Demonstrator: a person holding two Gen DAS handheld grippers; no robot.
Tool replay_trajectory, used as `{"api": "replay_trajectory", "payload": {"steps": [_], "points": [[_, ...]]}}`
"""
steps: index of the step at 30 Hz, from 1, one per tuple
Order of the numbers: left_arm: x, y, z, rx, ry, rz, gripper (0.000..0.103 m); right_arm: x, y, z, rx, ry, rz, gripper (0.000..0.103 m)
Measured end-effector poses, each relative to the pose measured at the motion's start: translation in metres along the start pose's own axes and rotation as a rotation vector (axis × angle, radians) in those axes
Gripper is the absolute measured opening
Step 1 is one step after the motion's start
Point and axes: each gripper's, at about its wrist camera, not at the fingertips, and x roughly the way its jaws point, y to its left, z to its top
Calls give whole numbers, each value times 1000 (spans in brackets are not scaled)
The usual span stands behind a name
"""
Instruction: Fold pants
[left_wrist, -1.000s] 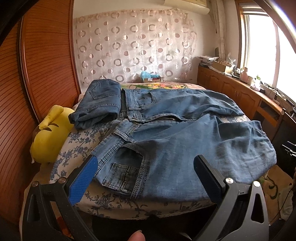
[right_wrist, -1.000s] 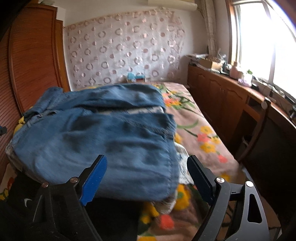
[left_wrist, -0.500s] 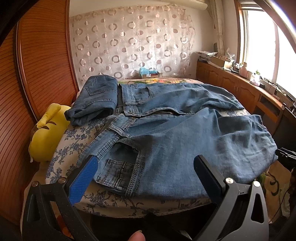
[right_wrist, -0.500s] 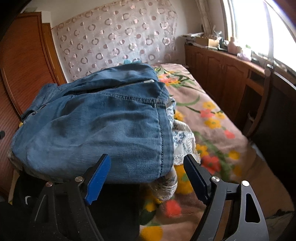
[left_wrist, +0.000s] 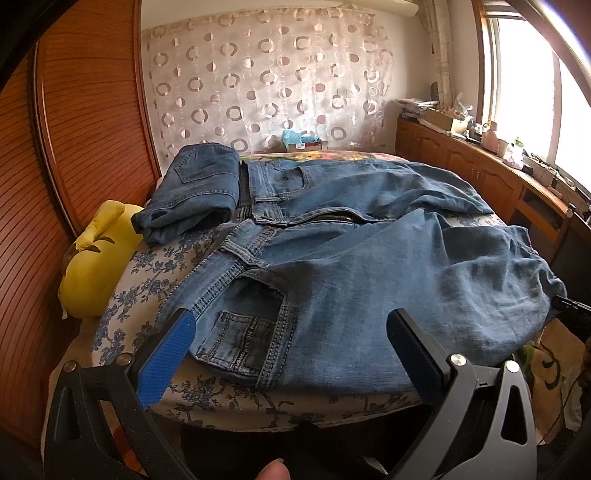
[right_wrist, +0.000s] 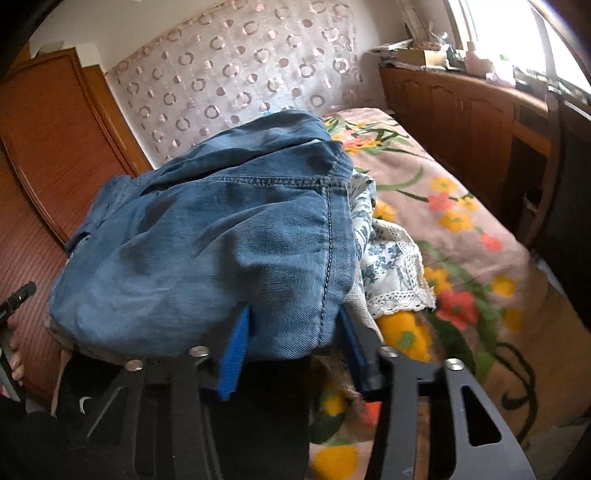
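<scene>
Jeans (left_wrist: 369, 280): denim pants were spread across the middle of the frame on a blue-flowered cloth (left_wrist: 147, 273), waistband toward centre left, one leg hem draped over the near edge.
Right gripper (right_wrist: 291, 328): its jaws had just been closing on the hem corner of the jeans at lower centre of the right wrist view; denim was bunched between the pads, apparently pinched.
Left gripper (left_wrist: 291, 339): the jaws were held wide apart at the lower frame, near the pocket corner, with nothing clamped.
Risk, slip: only the top layer may have been caught, so the hem could be pulled free when lifted.
Risk, snag: the flowered cloth and its lace edge (right_wrist: 399, 295), just beside the right pad, could be dragged along with the leg.
Surroundings: a folded pair of jeans (left_wrist: 195, 188) lay at upper left, touching the waistband; a yellow plush toy (left_wrist: 96, 266) sat at far left.
Obstruction: the folded pair was judged to crowd the fold's landing area.
</scene>
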Motion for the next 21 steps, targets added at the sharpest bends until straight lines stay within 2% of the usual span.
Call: {"api": "replay_trajectory", "payload": {"steps": [1, 3, 9, 19, 21], "points": [[0, 1, 0, -2, 2, 4, 103, -2, 2, 1, -11, -4, -11, 36], [0, 4, 0, -5, 2, 11, 103, -13, 6, 2, -28, -18, -21, 29], [0, 23, 0, -33, 1, 38, 103, -30, 23, 6, -83, -101, -40, 23], [-7, 68, 2, -127, -43, 19, 103, -40, 36, 6, -133, -151, -39, 22], [-4, 76, 2, -142, -34, 17, 97, -38, 36, 7, -143, -152, -42, 21]]}}
